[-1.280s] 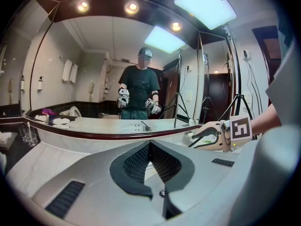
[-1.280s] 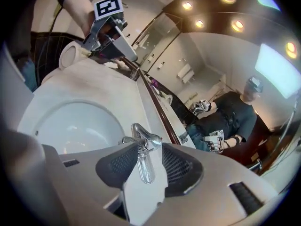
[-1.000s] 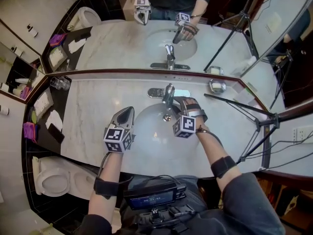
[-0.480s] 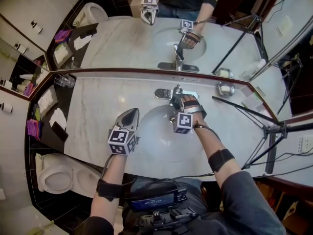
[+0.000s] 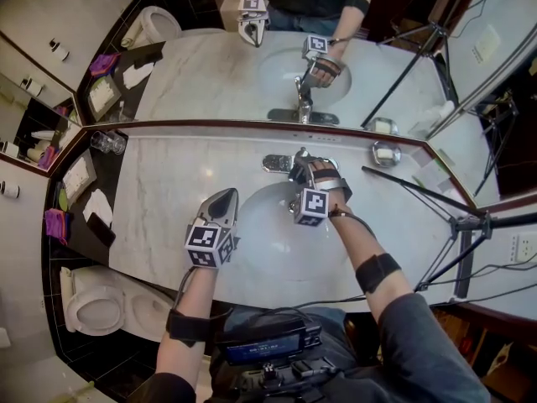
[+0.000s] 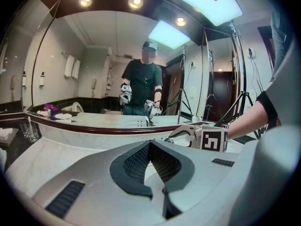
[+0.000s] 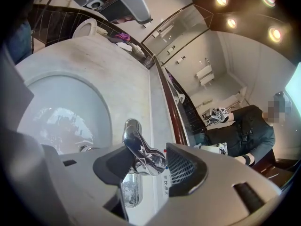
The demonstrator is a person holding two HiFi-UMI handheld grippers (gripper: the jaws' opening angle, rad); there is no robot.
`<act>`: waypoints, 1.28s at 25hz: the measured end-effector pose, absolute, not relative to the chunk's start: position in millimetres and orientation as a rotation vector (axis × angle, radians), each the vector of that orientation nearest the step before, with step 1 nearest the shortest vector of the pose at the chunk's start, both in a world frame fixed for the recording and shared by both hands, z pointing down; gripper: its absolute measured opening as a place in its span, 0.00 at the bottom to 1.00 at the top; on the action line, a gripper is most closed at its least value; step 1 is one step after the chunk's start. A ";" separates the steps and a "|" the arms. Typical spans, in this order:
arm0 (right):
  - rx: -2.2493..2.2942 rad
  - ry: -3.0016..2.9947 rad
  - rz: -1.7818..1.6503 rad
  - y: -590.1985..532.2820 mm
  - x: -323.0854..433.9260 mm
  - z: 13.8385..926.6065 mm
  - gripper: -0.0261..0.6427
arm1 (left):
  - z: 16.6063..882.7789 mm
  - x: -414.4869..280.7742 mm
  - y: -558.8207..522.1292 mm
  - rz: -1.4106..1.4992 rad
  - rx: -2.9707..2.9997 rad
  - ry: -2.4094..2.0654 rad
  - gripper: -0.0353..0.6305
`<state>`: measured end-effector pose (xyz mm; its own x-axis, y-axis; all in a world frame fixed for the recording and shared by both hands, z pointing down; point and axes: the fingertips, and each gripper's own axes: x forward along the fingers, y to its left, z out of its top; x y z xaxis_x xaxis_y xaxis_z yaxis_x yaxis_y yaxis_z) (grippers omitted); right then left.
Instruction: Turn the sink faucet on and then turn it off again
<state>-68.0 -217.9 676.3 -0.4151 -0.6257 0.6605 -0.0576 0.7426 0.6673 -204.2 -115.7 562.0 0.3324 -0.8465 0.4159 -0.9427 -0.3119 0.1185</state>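
The chrome faucet [image 5: 289,166] stands at the back rim of the white basin [image 5: 260,229]. My right gripper [image 5: 304,170] reaches over the basin to it. In the right gripper view the faucet's lever [image 7: 140,150] lies between the jaws of that gripper [image 7: 146,167], which have just been opening; the far pad stands off the lever, so the gripper is open. No water runs in the basin [image 7: 56,112]. My left gripper [image 5: 225,196] hovers over the marble counter [image 5: 168,191] left of the basin. Its jaws [image 6: 149,150] are shut with nothing in them.
A mirror [image 5: 218,74] backs the counter and repeats the scene. A metal soap dish [image 5: 384,153] sits at the right, glasses [image 5: 102,143] at the left end. A tripod leg [image 5: 419,193] crosses the counter's right side. A toilet [image 5: 92,307] stands lower left.
My right gripper has moved forward and down onto the faucet, so the lever now sits between its jaws. The left gripper has stayed where it was.
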 end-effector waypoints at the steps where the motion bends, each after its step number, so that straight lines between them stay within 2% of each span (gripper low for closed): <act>1: 0.523 -1.921 -0.682 -217.7 -67.6 675.8 0.40 | 562.5 -203.6 -115.6 0.397 2.264 -1.589 0.05; 16: 0.680 -2.038 -0.397 -252.2 -54.7 657.4 0.39 | 569.7 -208.5 -112.2 0.399 2.251 -1.584 0.05; 32: 0.687 -2.032 -0.308 -251.9 -49.8 660.6 0.40 | 565.6 -204.4 -115.3 0.386 2.262 -1.583 0.05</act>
